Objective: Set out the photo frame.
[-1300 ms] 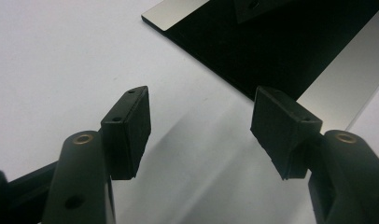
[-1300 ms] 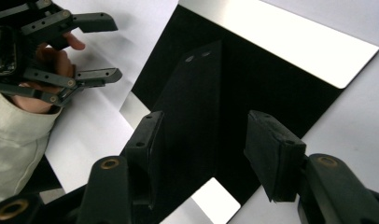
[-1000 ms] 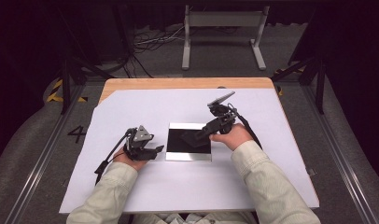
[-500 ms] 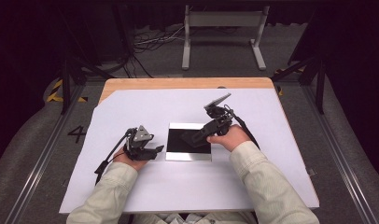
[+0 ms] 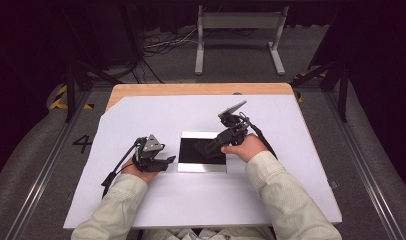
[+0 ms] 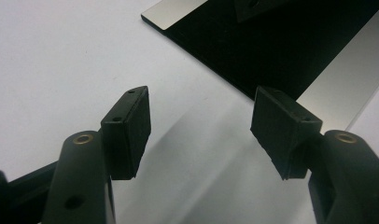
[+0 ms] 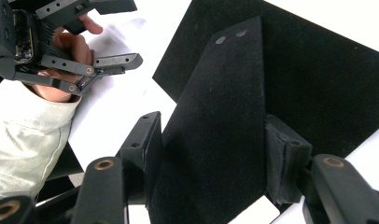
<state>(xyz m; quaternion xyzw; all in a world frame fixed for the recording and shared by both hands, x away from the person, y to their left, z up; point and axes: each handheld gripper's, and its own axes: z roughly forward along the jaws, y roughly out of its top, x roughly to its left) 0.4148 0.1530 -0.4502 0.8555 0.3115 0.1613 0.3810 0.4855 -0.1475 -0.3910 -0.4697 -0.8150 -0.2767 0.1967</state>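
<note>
A flat picture frame [image 5: 203, 165] lies face down on the white sheet, its black back [image 7: 327, 84] edged in silver. A black stand flap [image 7: 225, 116] is hinged up off that back. My right gripper [image 5: 202, 148] reaches over the frame from the right, its gripper [image 7: 215, 154] shut on the flap, one pad against each long side. My left gripper [image 5: 169, 161] rests on the sheet just left of the frame and is open, nothing between its pads [image 6: 127, 126]. The frame's corner [image 6: 271, 46] lies just beyond them.
The white sheet [image 5: 141, 120] covers most of a wooden table [image 5: 191, 89]. A grey metal stand [image 5: 238, 35] and cables lie on the floor beyond the far edge. The left hand with its gripper [image 7: 117, 60] is at the upper left of the right gripper view.
</note>
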